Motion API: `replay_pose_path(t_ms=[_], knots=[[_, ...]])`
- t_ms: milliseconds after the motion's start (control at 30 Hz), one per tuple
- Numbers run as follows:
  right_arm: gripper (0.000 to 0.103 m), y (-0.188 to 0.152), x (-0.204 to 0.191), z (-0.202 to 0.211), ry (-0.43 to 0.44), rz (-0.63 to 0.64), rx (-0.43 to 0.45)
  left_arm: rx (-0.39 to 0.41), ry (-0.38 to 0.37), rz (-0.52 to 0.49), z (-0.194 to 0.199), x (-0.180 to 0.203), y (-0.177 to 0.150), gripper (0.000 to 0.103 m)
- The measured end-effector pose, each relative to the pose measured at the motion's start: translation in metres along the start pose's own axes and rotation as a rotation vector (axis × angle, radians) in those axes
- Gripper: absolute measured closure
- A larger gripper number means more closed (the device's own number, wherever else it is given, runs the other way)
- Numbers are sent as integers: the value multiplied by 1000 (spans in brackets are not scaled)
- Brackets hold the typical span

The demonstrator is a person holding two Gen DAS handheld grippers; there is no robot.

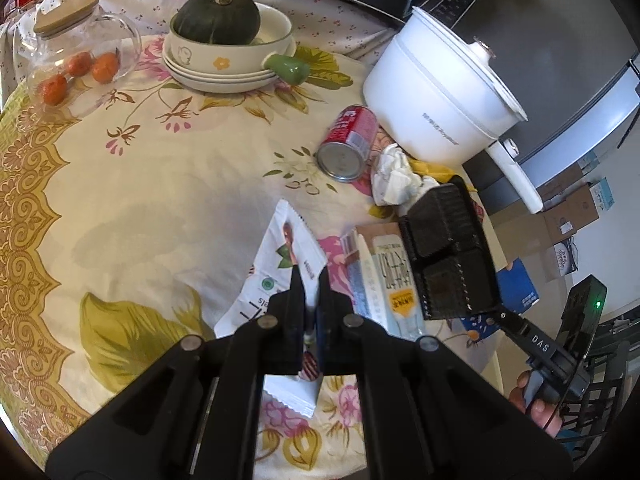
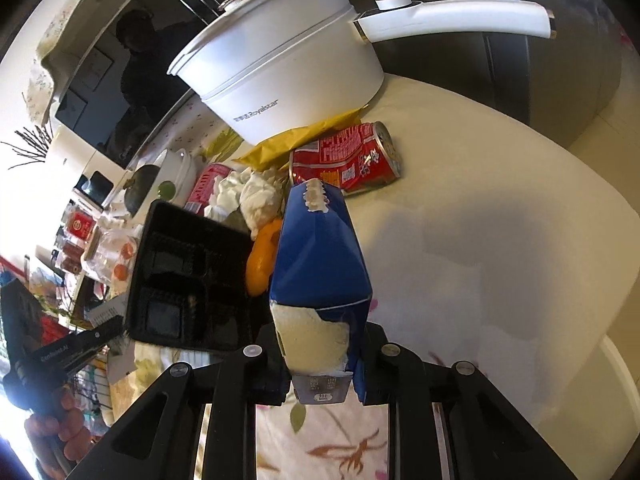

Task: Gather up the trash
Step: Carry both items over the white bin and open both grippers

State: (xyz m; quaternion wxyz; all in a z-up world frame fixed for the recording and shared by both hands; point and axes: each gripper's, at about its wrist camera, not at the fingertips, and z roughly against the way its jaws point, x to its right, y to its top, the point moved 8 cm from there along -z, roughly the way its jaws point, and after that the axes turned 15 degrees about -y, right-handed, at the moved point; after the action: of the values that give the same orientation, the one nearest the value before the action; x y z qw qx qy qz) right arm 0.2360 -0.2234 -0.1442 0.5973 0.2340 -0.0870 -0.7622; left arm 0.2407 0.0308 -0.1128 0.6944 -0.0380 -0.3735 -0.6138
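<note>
My left gripper (image 1: 310, 276) is nearly shut over a white snack wrapper (image 1: 280, 276) that lies flat on the floral tablecloth; whether it pinches the wrapper is unclear. My right gripper (image 2: 320, 344) is shut on a blue carton (image 2: 320, 256) and holds it above the table. It shows in the left wrist view (image 1: 516, 284) behind a black plastic tray (image 1: 452, 256). The tray (image 2: 188, 272) stands tilted at the table's edge. A milk carton (image 1: 384, 280), a red can (image 1: 348, 142), crumpled tissue (image 1: 394, 176) and a second red can (image 2: 348, 160) lie near.
A white electric pot (image 1: 440, 92) with a long handle stands behind the trash. Stacked bowls (image 1: 228, 64) hold a dark squash. A glass jar (image 1: 72, 60) with small oranges stands far left. A microwave (image 2: 132, 68) is behind the pot. The table edge (image 2: 600, 264) curves on the right.
</note>
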Motion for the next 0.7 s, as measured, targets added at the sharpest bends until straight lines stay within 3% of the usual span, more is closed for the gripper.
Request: replay_pose_path(t_ms=[700], knots=[[80,-50,4,21,0,23,-31,-55,0,-129,0,66,-42,98]])
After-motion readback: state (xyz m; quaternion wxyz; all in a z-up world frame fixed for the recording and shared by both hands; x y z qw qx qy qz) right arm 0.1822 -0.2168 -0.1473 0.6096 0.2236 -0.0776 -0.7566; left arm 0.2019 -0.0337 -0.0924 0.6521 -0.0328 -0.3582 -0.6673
